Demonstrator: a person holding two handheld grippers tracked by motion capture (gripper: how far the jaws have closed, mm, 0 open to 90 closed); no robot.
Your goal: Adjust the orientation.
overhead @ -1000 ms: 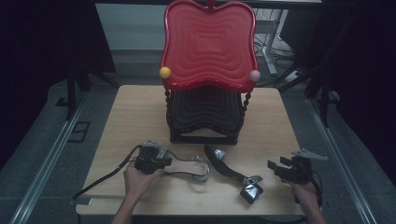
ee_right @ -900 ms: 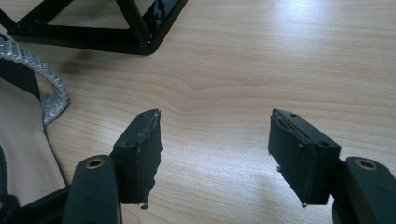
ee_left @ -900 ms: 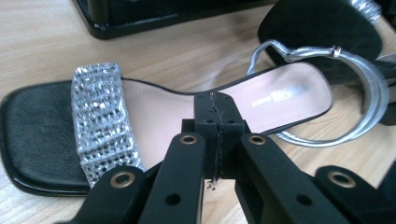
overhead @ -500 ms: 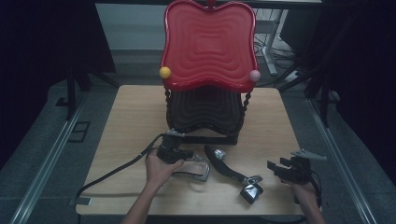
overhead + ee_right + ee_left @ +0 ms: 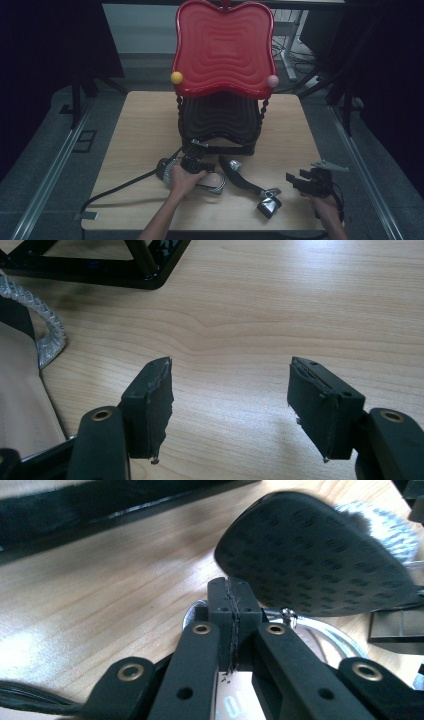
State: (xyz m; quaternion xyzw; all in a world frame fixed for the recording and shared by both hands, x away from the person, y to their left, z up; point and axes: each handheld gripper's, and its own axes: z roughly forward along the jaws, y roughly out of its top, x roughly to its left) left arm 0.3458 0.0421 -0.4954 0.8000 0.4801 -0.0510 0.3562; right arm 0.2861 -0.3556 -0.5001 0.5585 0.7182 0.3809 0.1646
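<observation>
The left gripper (image 5: 197, 159) is being held low over the wooden table (image 5: 140, 130), just in front of the black base of the red two-tier stand (image 5: 222, 50); in the left gripper view its jaws are pressed flat together with nothing seen between them. A black perforated shoe sole (image 5: 315, 555) is lying just beyond those jaws, and a clear-strapped sandal (image 5: 215, 182) is resting beside the hand. The right gripper (image 5: 306, 182) is being held near the table's right front edge, well apart from the shoes, its jaws spread wide over bare wood.
</observation>
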